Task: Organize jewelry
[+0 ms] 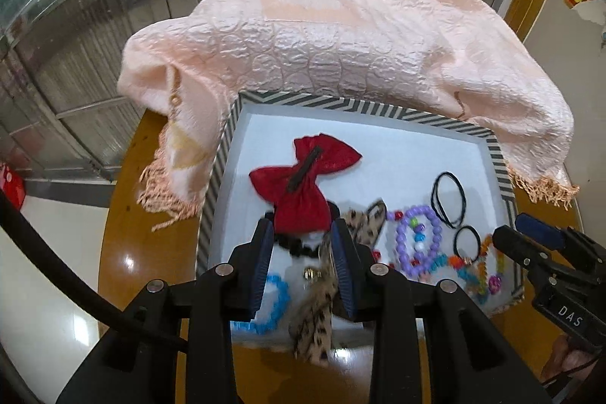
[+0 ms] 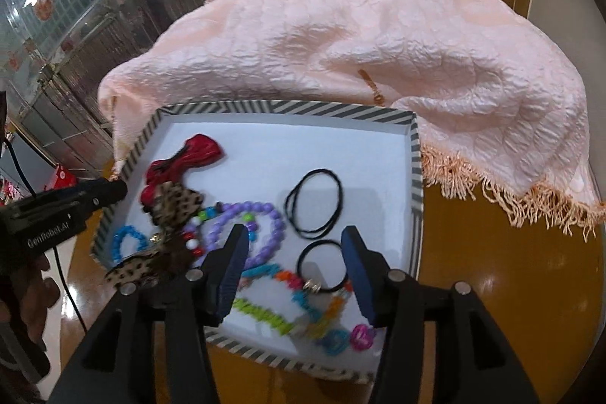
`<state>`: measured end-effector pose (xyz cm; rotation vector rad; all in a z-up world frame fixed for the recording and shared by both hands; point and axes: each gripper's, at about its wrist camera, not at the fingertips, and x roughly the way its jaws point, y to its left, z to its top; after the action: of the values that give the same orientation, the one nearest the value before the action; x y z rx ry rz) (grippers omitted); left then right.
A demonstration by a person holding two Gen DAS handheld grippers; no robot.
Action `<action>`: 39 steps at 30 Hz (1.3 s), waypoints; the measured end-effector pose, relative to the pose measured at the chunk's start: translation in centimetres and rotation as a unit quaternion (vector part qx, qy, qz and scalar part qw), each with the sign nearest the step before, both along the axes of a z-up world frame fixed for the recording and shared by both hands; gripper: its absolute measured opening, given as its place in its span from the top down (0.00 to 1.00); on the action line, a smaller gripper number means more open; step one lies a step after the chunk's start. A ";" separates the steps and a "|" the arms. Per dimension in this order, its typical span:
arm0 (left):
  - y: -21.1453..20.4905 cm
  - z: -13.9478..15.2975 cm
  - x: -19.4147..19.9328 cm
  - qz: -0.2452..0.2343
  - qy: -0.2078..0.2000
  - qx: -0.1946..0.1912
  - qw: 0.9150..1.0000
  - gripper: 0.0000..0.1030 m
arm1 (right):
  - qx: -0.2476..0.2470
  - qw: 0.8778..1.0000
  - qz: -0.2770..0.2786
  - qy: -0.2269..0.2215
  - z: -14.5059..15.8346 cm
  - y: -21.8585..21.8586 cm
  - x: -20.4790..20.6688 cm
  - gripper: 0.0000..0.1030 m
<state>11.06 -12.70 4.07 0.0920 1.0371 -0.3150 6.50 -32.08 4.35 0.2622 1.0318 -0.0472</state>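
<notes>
Both grippers hang over the tray's (image 2: 414, 146) near edge w/ fingers spread, nothing pinched: left gripper (image 1: 303, 264) above the leopard bow (image 1: 314, 324), right gripper (image 2: 295, 275) over the bead strands (image 2: 272, 317). Looks btwn picks, probably; next needs one item singled out of the tangle.

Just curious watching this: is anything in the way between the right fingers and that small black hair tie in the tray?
Nothing visible. The small black hair tie lies uncovered on the tray floor, between the open right fingers; colourful beads only touch its near edge.
</notes>
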 end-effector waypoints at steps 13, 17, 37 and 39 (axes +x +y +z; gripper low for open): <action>3.1 2.1 -5.0 0.021 -0.021 0.000 1.000 0.84 | 0.001 1.000 0.020 -0.008 2.0 3.6 -3.4 0.44; 3.7 2.5 -6.2 0.026 -0.026 0.005 0.999 0.84 | -0.002 1.000 0.026 -0.012 2.6 4.6 -4.2 0.42; 5.5 4.9 -9.7 0.036 -0.087 0.019 0.995 0.84 | -0.018 0.999 0.044 -0.021 4.5 7.6 -6.3 0.39; 5.6 4.8 -9.8 0.039 -0.091 0.020 0.995 0.84 | -0.019 0.999 0.044 -0.023 4.6 7.7 -6.4 0.39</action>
<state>1.26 -7.07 8.90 0.1134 0.8648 -0.2120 0.08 -24.39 8.95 0.1828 0.9952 0.0197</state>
